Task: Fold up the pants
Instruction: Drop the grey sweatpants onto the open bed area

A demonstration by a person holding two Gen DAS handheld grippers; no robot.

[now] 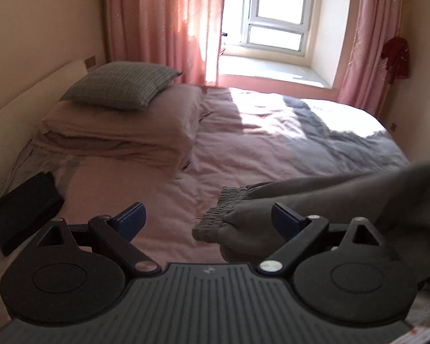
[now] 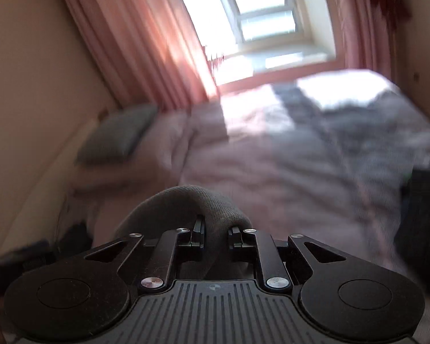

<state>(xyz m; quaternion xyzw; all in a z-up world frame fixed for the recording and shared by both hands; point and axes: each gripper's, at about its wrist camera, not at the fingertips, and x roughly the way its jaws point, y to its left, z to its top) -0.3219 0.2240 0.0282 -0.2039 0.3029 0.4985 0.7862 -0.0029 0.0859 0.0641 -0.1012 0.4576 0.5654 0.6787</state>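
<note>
Grey pants (image 1: 315,200) with a ribbed elastic waistband (image 1: 223,209) hang in from the right, above the pink bed sheet (image 1: 146,195). My left gripper (image 1: 209,218) is open wide with nothing between its blue pads (image 1: 132,218). The cloth lies just past and around the right-hand finger. In the right wrist view, which is blurred, my right gripper (image 2: 217,231) stands narrow. A bunched loop of the grey pants (image 2: 186,200) passes between its fingers (image 2: 199,229), which pinch the cloth.
A folded black garment (image 1: 25,209) lies at the bed's left edge. A grey pillow (image 1: 120,83) tops a folded pink duvet (image 1: 123,132) by the headboard. A grey blanket (image 1: 344,140) covers the far right. A window (image 1: 275,14) and pink curtains (image 1: 163,23) stand behind.
</note>
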